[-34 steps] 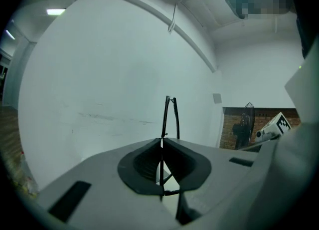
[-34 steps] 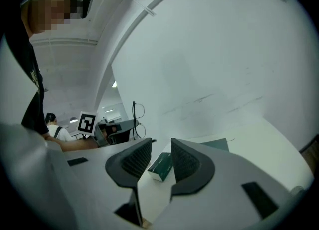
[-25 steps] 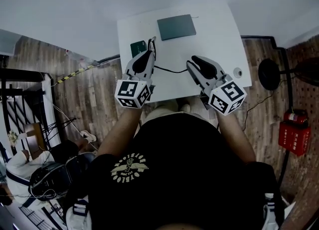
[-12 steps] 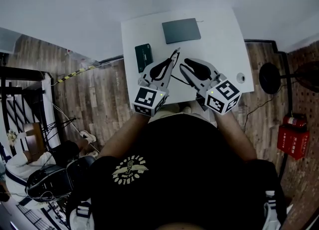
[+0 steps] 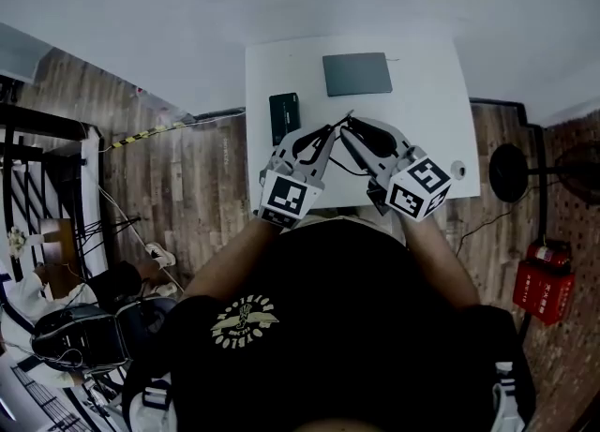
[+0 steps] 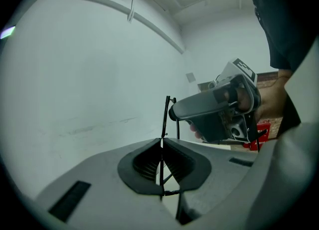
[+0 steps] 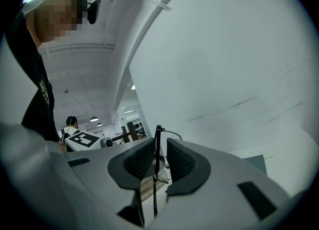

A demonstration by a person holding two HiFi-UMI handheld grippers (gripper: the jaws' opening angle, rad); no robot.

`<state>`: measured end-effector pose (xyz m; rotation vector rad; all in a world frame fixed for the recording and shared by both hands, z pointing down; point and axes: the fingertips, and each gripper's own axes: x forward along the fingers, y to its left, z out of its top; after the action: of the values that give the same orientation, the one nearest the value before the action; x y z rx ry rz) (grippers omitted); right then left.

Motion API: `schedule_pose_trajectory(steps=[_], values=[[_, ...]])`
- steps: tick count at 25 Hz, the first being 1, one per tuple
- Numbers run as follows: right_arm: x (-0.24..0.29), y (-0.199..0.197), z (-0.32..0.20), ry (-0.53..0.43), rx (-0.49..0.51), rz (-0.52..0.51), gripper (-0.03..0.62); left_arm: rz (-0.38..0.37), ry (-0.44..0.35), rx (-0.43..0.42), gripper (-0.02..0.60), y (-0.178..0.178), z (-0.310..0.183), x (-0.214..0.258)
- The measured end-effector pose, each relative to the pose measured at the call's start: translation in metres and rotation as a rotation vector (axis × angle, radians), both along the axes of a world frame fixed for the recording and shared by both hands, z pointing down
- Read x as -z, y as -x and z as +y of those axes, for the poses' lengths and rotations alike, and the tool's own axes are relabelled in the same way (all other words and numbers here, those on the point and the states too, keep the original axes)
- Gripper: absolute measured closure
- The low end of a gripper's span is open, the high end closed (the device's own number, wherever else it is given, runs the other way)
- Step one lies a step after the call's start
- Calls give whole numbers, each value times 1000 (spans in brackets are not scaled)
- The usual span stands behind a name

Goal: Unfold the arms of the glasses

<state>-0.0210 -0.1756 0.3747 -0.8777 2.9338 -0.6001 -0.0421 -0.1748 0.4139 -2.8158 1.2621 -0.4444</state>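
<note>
The thin black wire glasses hang in the air over the white table, between my two grippers. My left gripper is shut on the frame, and its pads pinch the thin wire, which stands up above them. My right gripper faces it tip to tip and shows close ahead in the left gripper view. One black arm of the glasses runs upright between the right gripper's pads. Those jaws are closing, and a gap still shows beside the arm.
A dark grey-green flat pad lies at the table's far side, with a small black case to its left. A small round object sits at the right edge. A black stand base and a red box are on the wooden floor.
Both grippers have drawn together toward the middle of the table. The left one has swung right and rolled with the glasses, and the right one has moved left to meet it.
</note>
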Motion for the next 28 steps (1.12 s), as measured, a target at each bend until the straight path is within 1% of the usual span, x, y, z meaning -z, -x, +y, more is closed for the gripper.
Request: schedule_pose_trajectory(steps=[4, 6, 9, 13, 15, 18, 22, 28], values=[[-3, 12, 0, -1, 28, 7, 568, -50, -18, -2, 561, 7, 2, -6], [-4, 18, 2, 0, 43, 9, 574, -76, -5, -7, 561, 10, 3, -6], [-5, 20, 5, 0, 57, 15, 576, -123, -19, -21, 561, 14, 4, -1], [-10, 19, 12, 19, 65, 34, 577, -213, -74, -97, 561, 18, 6, -11], [-13, 17, 15, 31, 65, 50, 577, -261, -88, -134, 561, 18, 7, -13], [-15, 9, 19, 40, 55, 70, 577, -302, -99, -183, 561, 12, 7, -11], [-22, -3, 26, 56, 52, 103, 576, -344, -96, -241, 561, 3, 12, -15], [-38, -19, 33, 126, 72, 156, 577, -460, -69, -320, 560, -8, 17, -14]])
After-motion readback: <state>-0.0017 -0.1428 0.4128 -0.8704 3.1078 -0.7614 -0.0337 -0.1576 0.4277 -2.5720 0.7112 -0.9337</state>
